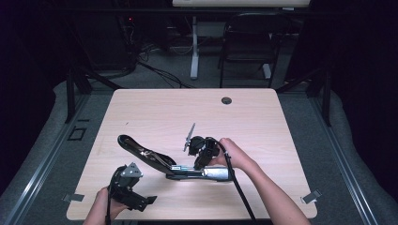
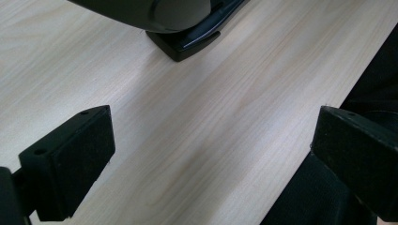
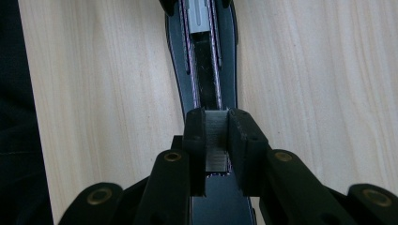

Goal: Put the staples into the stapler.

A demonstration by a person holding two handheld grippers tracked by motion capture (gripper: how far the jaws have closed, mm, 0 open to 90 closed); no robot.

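Note:
A black stapler (image 1: 155, 161) lies opened up on the wooden table (image 1: 253, 122), its lid swung back to the left and its staple channel (image 3: 205, 70) facing up. My right gripper (image 3: 217, 119) is directly above that channel, shut on a short grey strip of staples (image 3: 216, 140) held upright between the pads. In the high view the right gripper (image 1: 199, 164) points down at the stapler's base. My left gripper (image 1: 141, 199) rests near the table's front left edge, open. Its pads (image 2: 84, 150) stand wide apart over bare wood, with one end of the stapler (image 2: 183, 28) beyond them.
A round cable hole (image 1: 226, 100) sits near the table's far edge. Behind the table stand a black chair (image 1: 248, 42) and a white desk leg (image 1: 194, 47). Dark fabric (image 2: 328, 197) shows past the table's edge by the left gripper.

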